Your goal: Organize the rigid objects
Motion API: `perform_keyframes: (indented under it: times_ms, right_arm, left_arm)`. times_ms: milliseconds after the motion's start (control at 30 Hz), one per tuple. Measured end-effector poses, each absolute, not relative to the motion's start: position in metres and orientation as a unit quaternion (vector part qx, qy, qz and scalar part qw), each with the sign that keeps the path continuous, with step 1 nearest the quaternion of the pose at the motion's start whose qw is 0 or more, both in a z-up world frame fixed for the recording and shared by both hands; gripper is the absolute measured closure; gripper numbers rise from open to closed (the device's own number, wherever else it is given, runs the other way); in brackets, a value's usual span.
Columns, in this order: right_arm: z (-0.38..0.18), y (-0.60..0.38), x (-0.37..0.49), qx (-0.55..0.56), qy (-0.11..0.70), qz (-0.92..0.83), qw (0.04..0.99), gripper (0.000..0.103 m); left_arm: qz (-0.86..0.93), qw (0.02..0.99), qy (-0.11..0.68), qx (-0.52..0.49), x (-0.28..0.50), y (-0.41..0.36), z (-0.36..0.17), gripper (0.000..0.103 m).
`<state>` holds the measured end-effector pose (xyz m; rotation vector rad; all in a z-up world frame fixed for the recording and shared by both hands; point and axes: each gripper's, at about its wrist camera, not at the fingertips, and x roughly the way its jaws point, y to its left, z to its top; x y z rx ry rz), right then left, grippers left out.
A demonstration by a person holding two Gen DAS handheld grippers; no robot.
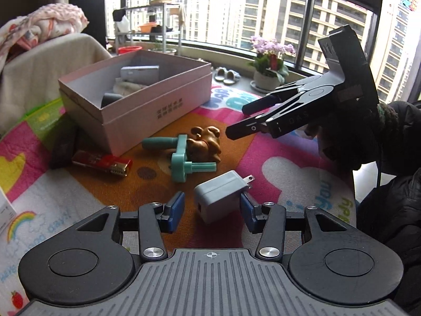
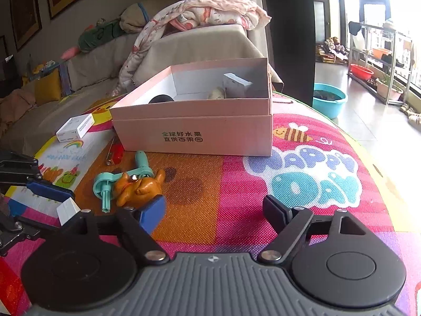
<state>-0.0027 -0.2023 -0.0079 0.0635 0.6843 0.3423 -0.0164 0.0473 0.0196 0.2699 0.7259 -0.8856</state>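
1. The left gripper hovers with its blue pads spread on either side of the grey plug-in charger lying on the play mat. The right pad sits just beside the charger's side and the left pad stands clearly apart, so nothing is clamped yet.
2. The right gripper is spread wide and empty, with only bare mat between its fingers. The brown animal figurine and the teal plastic crank lie just ahead and to its left.
3. The pink cardboard box stands open beyond the left gripper, ahead and to the left, already holding a few items.
4. To do this step well, I would centre the left gripper first, so both pads meet the charger's flat faces together.
5. Keep the pads away from the metal prongs at the far right corner.
6. Close gently and lift straight, clear of the crank ahead, before swinging over the box rim.
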Motion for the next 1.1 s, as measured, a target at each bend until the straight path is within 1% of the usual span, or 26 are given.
perform_keyframes:
  times_ms: [133,233,367,500,567,600,633,700,933,1100]
  right_arm:
    - [-0.008,-0.202,-0.002,0.031,0.336,0.169,0.926,0.02]
    - [-0.008,-0.202,-0.002,0.033,0.336,0.17,0.926,0.02]
    - [-0.009,-0.202,-0.001,0.033,0.336,0.171,0.926,0.019]
    - [-0.009,-0.202,-0.001,0.034,0.336,0.171,0.926,0.019]
    - [-0.009,-0.202,-0.001,0.034,0.336,0.171,0.926,0.019]
    - [-0.009,-0.202,-0.001,0.034,0.336,0.171,0.926,0.019]
    - [-0.009,-0.202,-0.001,0.034,0.336,0.171,0.926,0.019]
    - [-0.009,-0.202,-0.001,0.034,0.336,0.171,0.926,0.019]
    - [-0.009,-0.204,0.0,0.042,0.336,0.176,0.924,0.018]
    - [-0.009,-0.209,0.001,0.055,0.337,0.182,0.922,0.018]
  left_arm:
    - [-0.435,0.818,0.358,0.114,-0.012,0.043,0.015,0.052]
    - [-0.439,0.821,0.349,0.11,-0.024,0.037,0.018,0.052]
    - [-0.432,0.829,0.347,0.073,-0.037,0.028,0.018,0.052]
    - [-0.438,0.829,0.339,0.08,-0.049,0.016,0.015,0.053]
    - [-0.441,0.828,0.335,0.087,-0.052,0.008,0.013,0.059]
    - [-0.443,0.828,0.332,0.092,-0.054,0.005,0.012,0.067]
    - [-0.447,0.825,0.332,0.096,-0.054,0.001,0.011,0.072]
    - [-0.46,0.816,0.337,0.098,-0.054,-0.006,0.008,0.076]
    - [-0.488,0.8,0.342,0.077,-0.051,-0.029,0.0,0.076]
    - [-0.473,0.812,0.333,0.081,-0.049,-0.046,-0.002,0.075]
